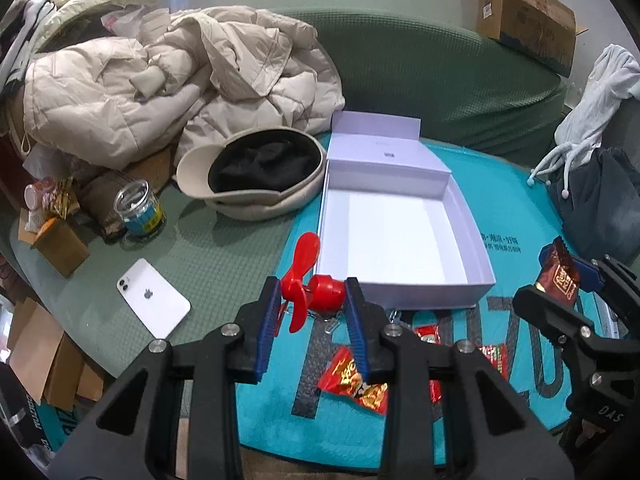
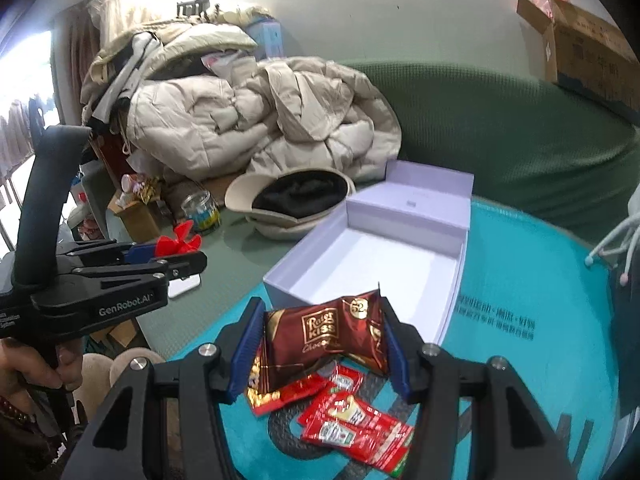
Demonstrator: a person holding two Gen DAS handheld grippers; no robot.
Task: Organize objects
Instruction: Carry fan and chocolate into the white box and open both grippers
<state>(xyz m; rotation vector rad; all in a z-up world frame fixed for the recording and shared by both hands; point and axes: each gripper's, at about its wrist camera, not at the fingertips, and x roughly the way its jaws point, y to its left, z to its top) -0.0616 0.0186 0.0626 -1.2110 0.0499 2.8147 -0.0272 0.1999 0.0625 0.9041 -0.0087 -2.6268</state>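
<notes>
Hiding behind blue fingers (image 1: 270,312): red fan's (image 1: 310,286) sides.

Your open box (image 1: 404,236) sits on the mat (image 1: 532,208). The hat (image 1: 256,172) is left of it, coats (image 1: 168,88) behind, maybe touching.

Red mini fan (image 1: 316,286): clamped, lifted, blades at 9 o'clock of its body. Brown chocolate packet (image 2: 326,338): pinched, crumpled. White box (image 1: 400,240): open, lid upright at 12 o'clock. Red sachets (image 2: 356,420): flat on mat, 6 o'clock of box.
</notes>
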